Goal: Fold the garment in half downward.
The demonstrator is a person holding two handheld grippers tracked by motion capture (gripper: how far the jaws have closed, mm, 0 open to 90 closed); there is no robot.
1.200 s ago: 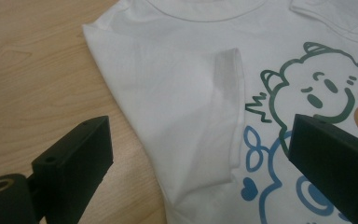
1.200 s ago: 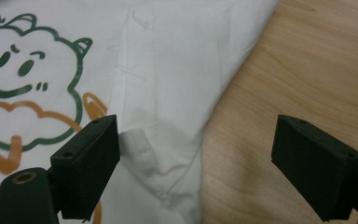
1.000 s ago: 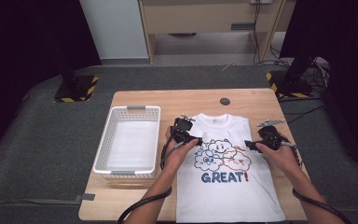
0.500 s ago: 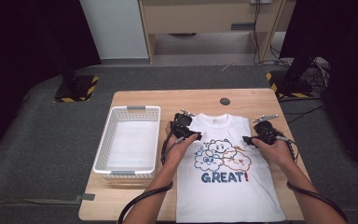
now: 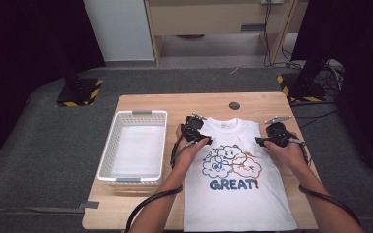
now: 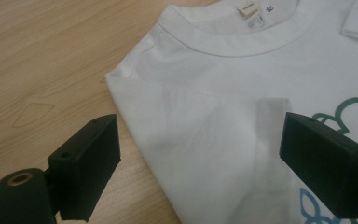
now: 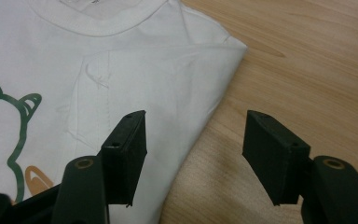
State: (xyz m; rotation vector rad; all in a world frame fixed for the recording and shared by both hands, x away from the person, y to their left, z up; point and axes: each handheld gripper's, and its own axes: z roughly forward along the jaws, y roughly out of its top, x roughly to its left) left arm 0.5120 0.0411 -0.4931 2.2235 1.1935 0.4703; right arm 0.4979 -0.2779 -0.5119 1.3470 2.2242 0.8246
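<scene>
A white T-shirt [image 5: 238,194] with a cloud print and the word GREAT! lies flat on the wooden table [image 5: 272,104], sleeves folded under. My left gripper [image 5: 199,136] hovers open over the shirt's left shoulder. In the left gripper view the gripper [image 6: 196,163] has its jaws spread across the folded shoulder edge of the shirt [image 6: 214,116]. My right gripper [image 5: 266,141] sits at the right shoulder. In the right gripper view the gripper [image 7: 193,149] has one jaw over the shirt [image 7: 144,79] and one over bare wood. Its jaws have just been closing, with the shirt's edge under the gap, not pinched.
A white slatted basket [image 5: 133,114] stands on the left part of the table, beside the shirt. A small dark round disc [image 5: 234,105] sits near the far edge. Bare wood shows beyond the collar and right of the shirt.
Both grippers have crept a little toward the far edge, up to the shirt's shoulders. The shirt has not moved.
</scene>
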